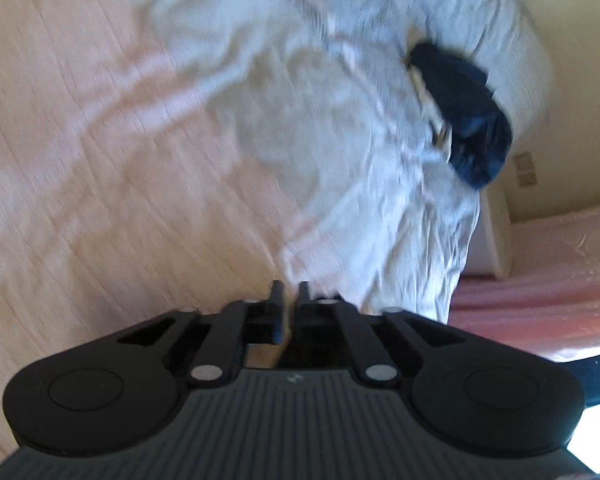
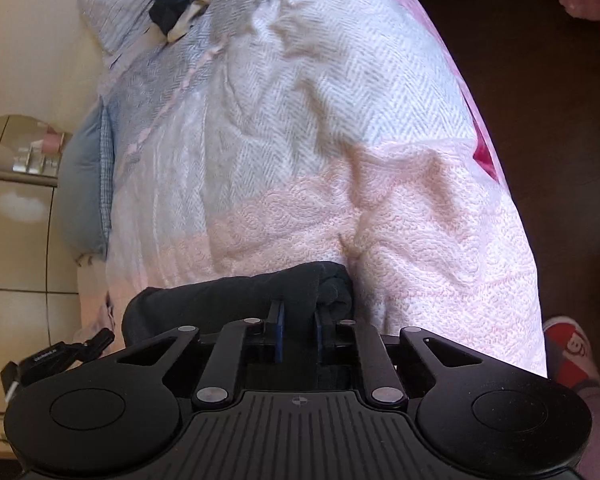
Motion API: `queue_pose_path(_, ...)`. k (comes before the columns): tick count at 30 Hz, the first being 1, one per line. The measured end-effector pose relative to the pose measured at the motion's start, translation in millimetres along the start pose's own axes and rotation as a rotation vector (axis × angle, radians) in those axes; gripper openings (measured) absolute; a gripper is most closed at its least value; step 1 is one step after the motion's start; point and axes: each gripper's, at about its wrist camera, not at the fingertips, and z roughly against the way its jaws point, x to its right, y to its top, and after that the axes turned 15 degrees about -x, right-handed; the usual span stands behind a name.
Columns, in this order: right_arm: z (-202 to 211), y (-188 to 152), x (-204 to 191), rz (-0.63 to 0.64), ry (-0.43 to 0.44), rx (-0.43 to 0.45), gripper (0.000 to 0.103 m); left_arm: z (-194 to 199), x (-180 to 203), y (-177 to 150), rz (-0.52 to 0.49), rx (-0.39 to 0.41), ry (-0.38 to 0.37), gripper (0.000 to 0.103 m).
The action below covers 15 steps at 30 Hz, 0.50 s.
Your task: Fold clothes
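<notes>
Clothes count two: one dark garment (image 2: 240, 300) bunched at the near edge of the bed (image 2: 440, 240), and one navy heap (image 1: 466, 114) far up by the pillow (image 1: 500, 20). Right gripper (image 2: 299, 322) tilts down, jaws narrowed onto the dark garment's fold. Left gripper (image 1: 290, 296) tilts down over pink quilt, jaws narrow and holding nothing.

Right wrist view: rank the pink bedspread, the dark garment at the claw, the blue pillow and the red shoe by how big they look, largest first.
1. Pink bedspread
2. Dark garment, though it lies nearest the camera, which inflates it
3. Blue pillow, close to the garment; that order is unsure
4. Red shoe
</notes>
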Motion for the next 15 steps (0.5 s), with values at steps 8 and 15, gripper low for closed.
queue_pose_path(8,-0.1,0.6,-5.8,-0.009,-0.011,-0.006,0.024,-55.8,50.3,29.2,-0.102,-0.174,0.133,0.041)
queue_pose_path(15,-0.3,-0.5,-7.5,-0.003,-0.033,0.002,0.012,-47.6,49.7,6.2,-0.208,-0.108,0.11,0.01)
